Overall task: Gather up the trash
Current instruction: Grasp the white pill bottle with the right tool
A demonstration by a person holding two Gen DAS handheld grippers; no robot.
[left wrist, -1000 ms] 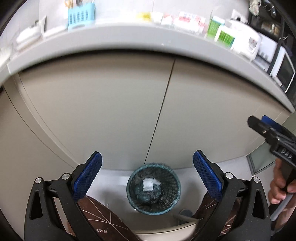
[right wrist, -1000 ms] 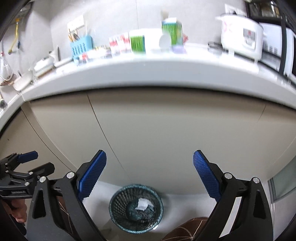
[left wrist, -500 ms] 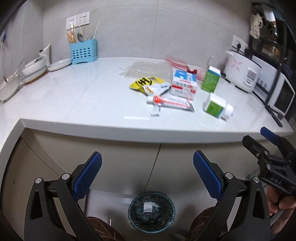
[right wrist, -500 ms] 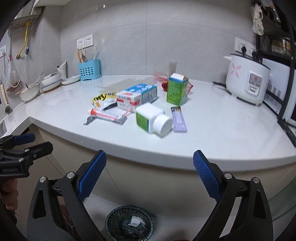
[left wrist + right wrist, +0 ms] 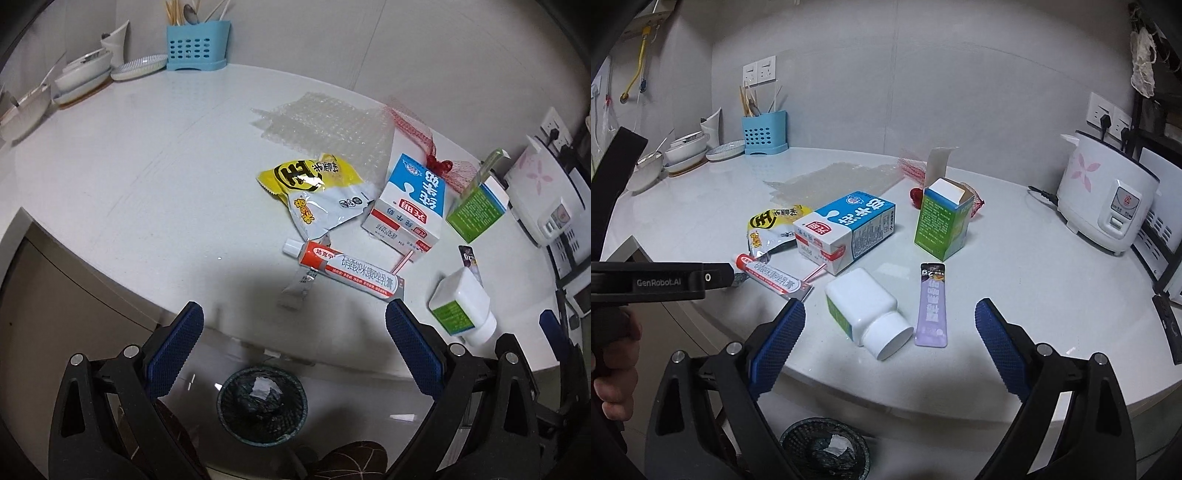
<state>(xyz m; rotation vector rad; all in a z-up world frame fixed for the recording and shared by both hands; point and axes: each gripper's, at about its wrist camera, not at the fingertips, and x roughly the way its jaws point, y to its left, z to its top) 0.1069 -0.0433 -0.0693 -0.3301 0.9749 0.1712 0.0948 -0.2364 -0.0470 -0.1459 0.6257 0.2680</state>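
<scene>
Trash lies scattered on the white counter (image 5: pixel 129 177): a yellow snack wrapper (image 5: pixel 314 192), a red-and-white ointment tube (image 5: pixel 343 267), a blue milk carton (image 5: pixel 410 206), a green box (image 5: pixel 474 210), a white bottle on its side (image 5: pixel 461 306), a purple sachet (image 5: pixel 931 304), bubble wrap (image 5: pixel 328 125) and red netting (image 5: pixel 417 133). A mesh waste bin (image 5: pixel 262 408) stands on the floor below, with crumpled paper inside. My left gripper (image 5: pixel 293 350) is open above the counter's front edge, short of the tube. My right gripper (image 5: pixel 888 345) is open, just short of the white bottle (image 5: pixel 866 312).
A blue utensil holder (image 5: pixel 195 44) and stacked bowls and plates (image 5: pixel 85 74) sit at the back left. A white rice cooker (image 5: pixel 1108 199) and a dark rack (image 5: pixel 1160 229) stand at the right. A hand (image 5: pixel 613 365) holds the left gripper's handle.
Both grippers have risen from in front of the cabinet doors to above the counter's front edge and moved in toward the trash. Both stayed open and empty.
</scene>
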